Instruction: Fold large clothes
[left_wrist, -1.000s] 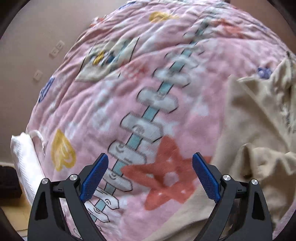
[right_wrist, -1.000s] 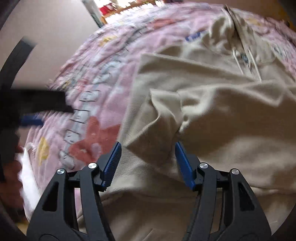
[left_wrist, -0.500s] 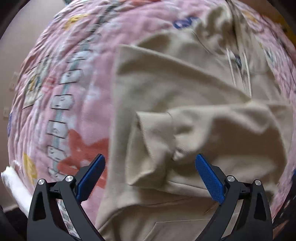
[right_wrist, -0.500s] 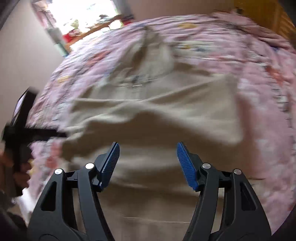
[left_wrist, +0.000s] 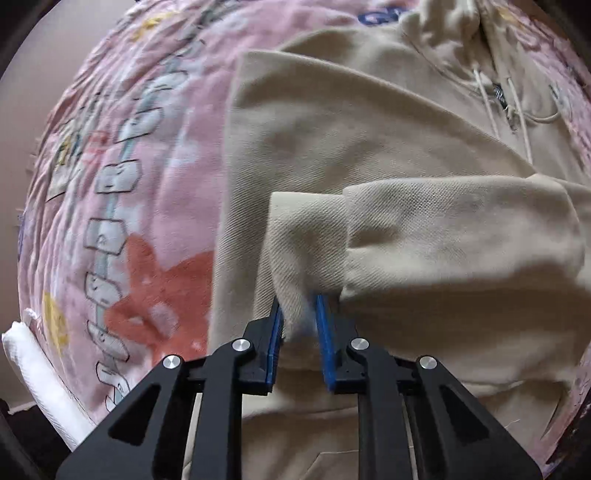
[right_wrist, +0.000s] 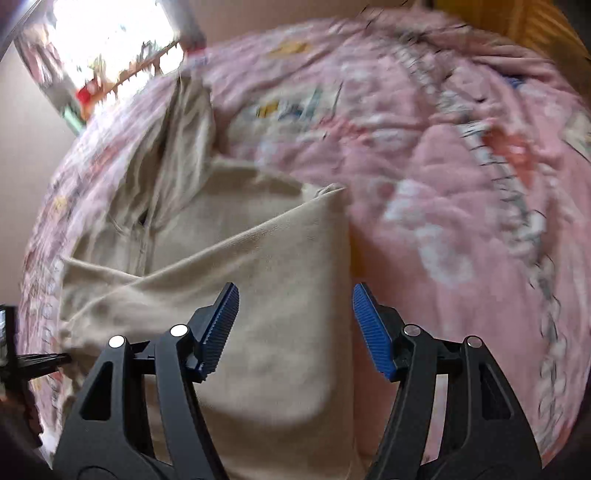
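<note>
Left gripper (left_wrist: 298, 325) pinched nearly closed on the folded sleeve cuff (left_wrist: 306, 236) of the beige cotton hoodie (left_wrist: 332, 140). Right gripper (right_wrist: 295, 325) wide open, holding nothing, over the hoodie's side edge. Risk: thin pinch slips when pulled, undoing the sleeve fold.

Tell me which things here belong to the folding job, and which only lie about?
Job:
- hoodie
- sleeve cuff, pinched in the left claw
- right claw, open over the hoodie

Lying about:
- pink blanket under the hoodie
- white cloth at the blanket's edge
</note>
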